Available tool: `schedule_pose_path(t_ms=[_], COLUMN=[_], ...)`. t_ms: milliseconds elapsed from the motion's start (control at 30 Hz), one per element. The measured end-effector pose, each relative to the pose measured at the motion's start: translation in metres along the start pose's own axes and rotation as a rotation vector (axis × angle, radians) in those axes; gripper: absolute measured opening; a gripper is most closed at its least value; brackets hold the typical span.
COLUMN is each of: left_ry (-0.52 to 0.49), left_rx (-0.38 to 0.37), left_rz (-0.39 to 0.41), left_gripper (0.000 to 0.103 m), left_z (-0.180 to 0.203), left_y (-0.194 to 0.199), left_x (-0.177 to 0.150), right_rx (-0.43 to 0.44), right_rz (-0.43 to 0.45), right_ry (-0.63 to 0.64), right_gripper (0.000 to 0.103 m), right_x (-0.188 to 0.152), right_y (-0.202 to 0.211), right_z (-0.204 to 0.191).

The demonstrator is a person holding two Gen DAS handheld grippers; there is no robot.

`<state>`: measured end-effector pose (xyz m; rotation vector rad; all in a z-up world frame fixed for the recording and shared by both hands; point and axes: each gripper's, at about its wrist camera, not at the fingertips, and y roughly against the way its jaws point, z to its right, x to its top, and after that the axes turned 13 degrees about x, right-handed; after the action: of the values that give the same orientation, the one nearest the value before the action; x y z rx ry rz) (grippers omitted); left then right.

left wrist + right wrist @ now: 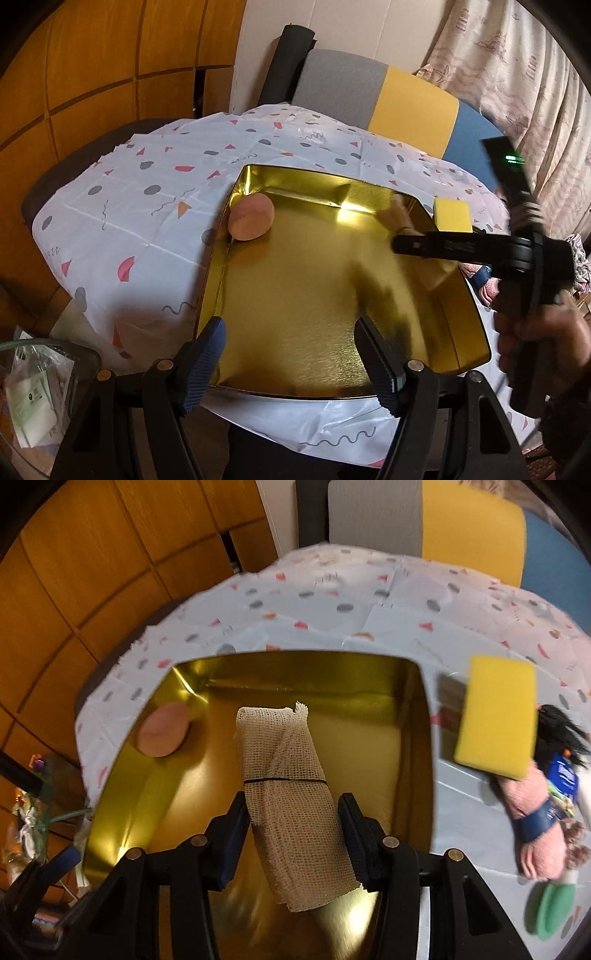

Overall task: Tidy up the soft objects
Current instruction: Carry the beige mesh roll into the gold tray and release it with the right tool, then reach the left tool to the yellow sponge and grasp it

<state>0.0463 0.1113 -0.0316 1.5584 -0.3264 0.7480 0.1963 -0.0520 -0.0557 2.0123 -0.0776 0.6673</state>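
Observation:
A gold metal tray [295, 288] lies on the patterned tablecloth [147, 206]. A round pink sponge [251, 218] leans in its far left corner, also seen in the right wrist view as the pink sponge [164, 734]. My right gripper [293, 808] is shut on a beige gauze roll [288, 775] bound by a thin band, hanging over the tray [406, 738]. In the left wrist view the right gripper [402, 240] comes in from the right, blurred. My left gripper [290, 332] stands open over the tray's near edge, nothing between its fingers.
A yellow sponge block [496, 716] lies on the cloth just right of the tray, also visible as the yellow sponge [452, 216]. A pink plush doll [539, 823] with black hair and a green soft item [550, 908] lie further right. A chair [369, 92] stands behind the table.

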Motion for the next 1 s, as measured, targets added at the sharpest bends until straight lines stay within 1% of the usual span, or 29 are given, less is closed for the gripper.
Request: schedule_pose_path(t_ms=[100, 200, 267, 333, 367, 467, 533, 600, 667, 733, 800, 867, 933, 967, 1000], left_ry=[0.015, 0.014, 0.004, -0.004, -0.003, -0.001, 0.0, -0.004, -0.015, -0.045, -0.085, -0.139, -0.176, -0.199, -0.211], left_rx=[0.01, 0.01, 0.021, 0.022, 0.023, 0.02, 0.022, 0.017, -0.009, -0.035, -0.057, -0.076, -0.104, -0.138, -0.162], left_rz=[-0.01, -0.016, -0.007, -0.008, -0.012, -0.018, -0.025, -0.029, -0.027, -0.003, 0.029, 0.055, 0.065, 0.066, 0.063], left_gripper=[0.072, 0.072, 0.072, 0.072, 0.072, 0.072, 0.072, 0.072, 0.071, 0.071, 0.071, 0.071, 0.071, 0.071, 0.071], left_z=[-0.004, -0.005, -0.005, -0.005, -0.005, -0.005, -0.004, -0.001, 0.004, 0.014, 0.03, 0.05, 0.069, 0.082, 0.094], left_y=[-0.003, -0.005, -0.004, -0.004, -0.005, -0.006, -0.008, -0.008, -0.005, 0.002, 0.01, 0.015, 0.018, 0.019, 0.019], left_x=[0.0, 0.0, 0.0, 0.0, 0.001, 0.002, 0.004, 0.008, 0.015, 0.022, 0.032, 0.042, 0.051, 0.057, 0.062], right_rx=[-0.034, -0.087, -0.106, -0.13, -0.129, -0.114, -0.085, -0.05, -0.034, -0.038, -0.052, -0.087, -0.139, -0.157, -0.192], right_rz=[-0.024, -0.031, -0.03, -0.022, -0.018, 0.02, 0.067, 0.119, 0.171, 0.227, 0.279, 0.31, 0.327, 0.33, 0.332], right_ry=[0.008, 0.012, 0.006, 0.001, -0.002, 0.018, 0.027, 0.028, 0.025, 0.019, -0.004, -0.033, -0.077, -0.089, -0.113], right_gripper=[0.051, 0.052, 0.053, 0.068, 0.078, 0.079, 0.081, 0.089, 0.092, 0.093, 0.1, 0.102, 0.102, 0.102, 0.102], right_x=[0.009, 0.017, 0.023, 0.027, 0.028, 0.027, 0.025, 0.022, 0.016, 0.008, -0.003, -0.013, -0.028, -0.031, -0.039], right_y=[-0.017, -0.026, -0.031, -0.031, -0.03, -0.021, -0.006, 0.016, 0.038, 0.066, 0.095, 0.118, 0.143, 0.15, 0.161], right_z=[0.001, 0.006, 0.009, 0.013, 0.014, 0.011, 0.009, 0.009, 0.013, 0.025, 0.043, 0.062, 0.093, 0.102, 0.117])
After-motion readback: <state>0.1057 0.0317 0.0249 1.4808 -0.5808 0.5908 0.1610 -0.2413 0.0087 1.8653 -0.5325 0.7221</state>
